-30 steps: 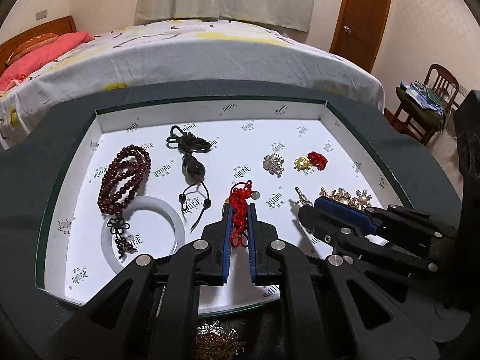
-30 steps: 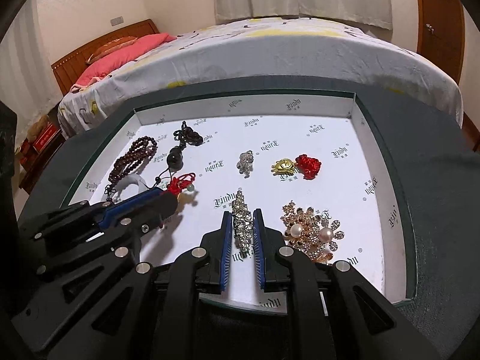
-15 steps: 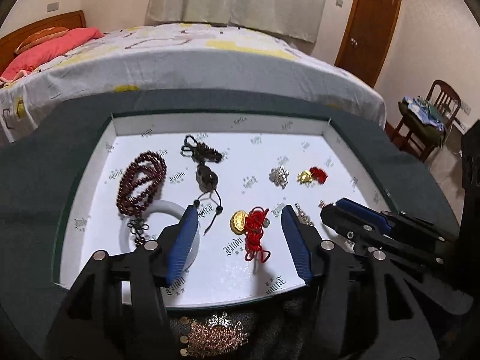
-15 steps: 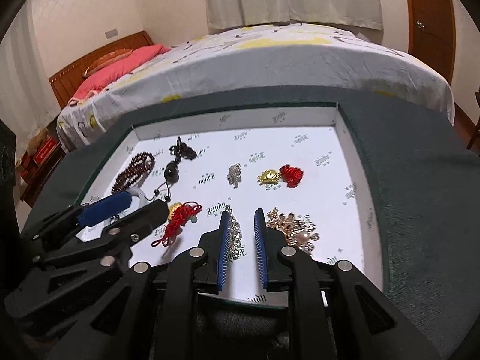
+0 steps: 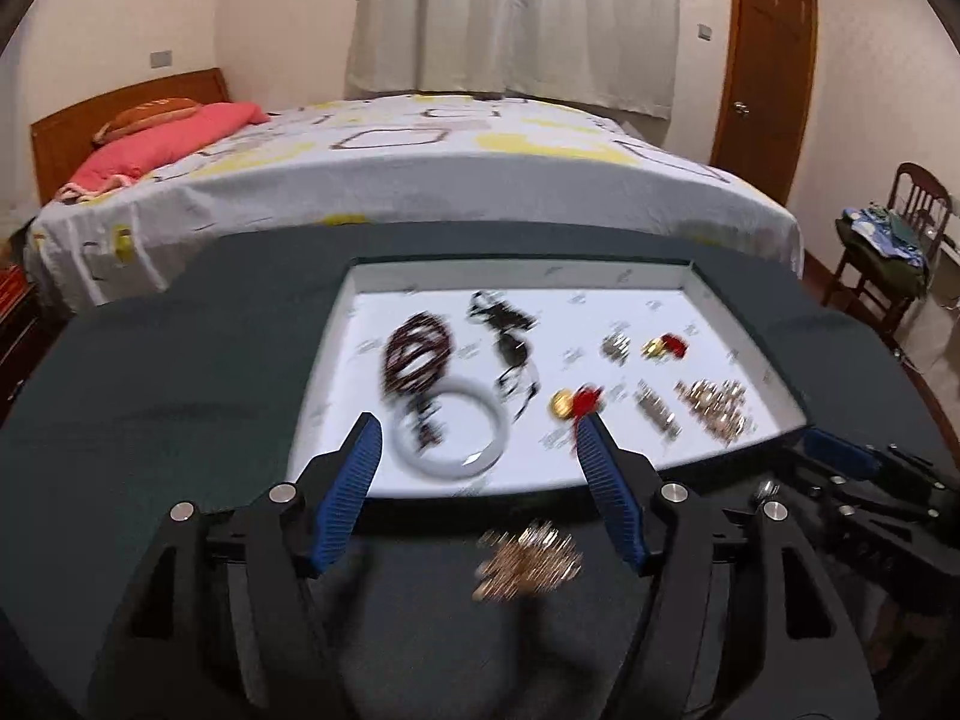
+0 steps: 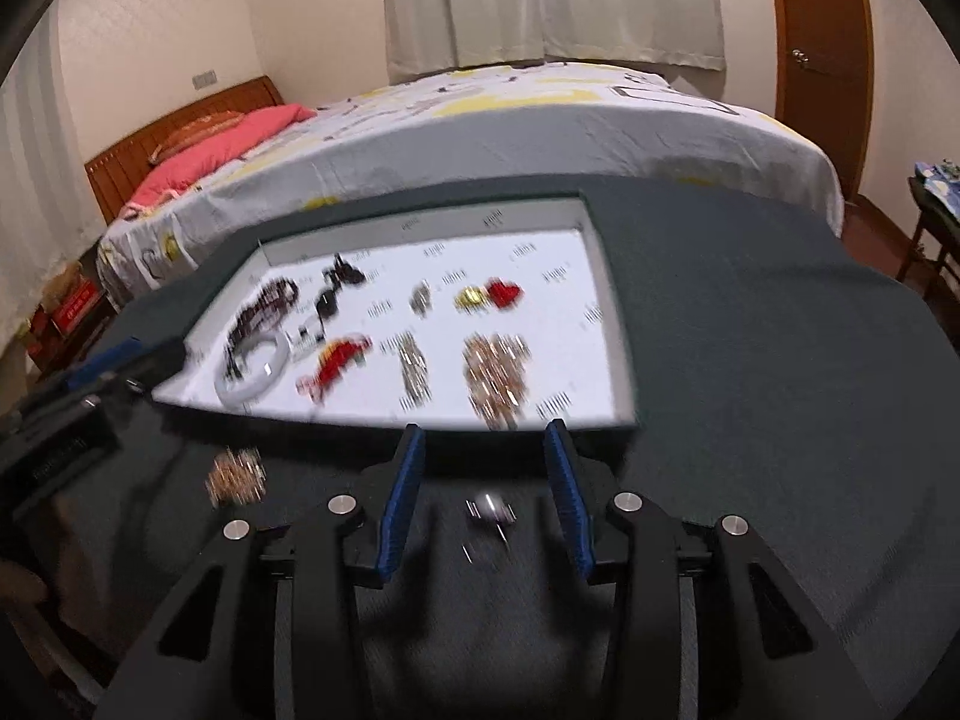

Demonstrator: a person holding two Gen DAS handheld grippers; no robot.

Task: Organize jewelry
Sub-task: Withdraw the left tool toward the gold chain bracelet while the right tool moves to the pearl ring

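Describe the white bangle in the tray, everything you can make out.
The white bangle is a plain, smooth closed ring, glossy like jade or glass. It lies flat on the white printed lining in the tray's near left corner. The dark red bead strand's tassel end drapes across its far edge into the opening. Neither gripper touches it; the open left gripper hangs in front of it. Motion blur hides finer detail.

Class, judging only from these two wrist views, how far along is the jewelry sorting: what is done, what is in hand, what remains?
Done: most pieces lie in the white tray, including the white bangle, red knot charm and rhinestone clip.
In hand: nothing; the left gripper and right gripper, jaws just opening, are both empty.
Left: a gold brooch and a small silver piece lie on the dark cloth outside the tray.
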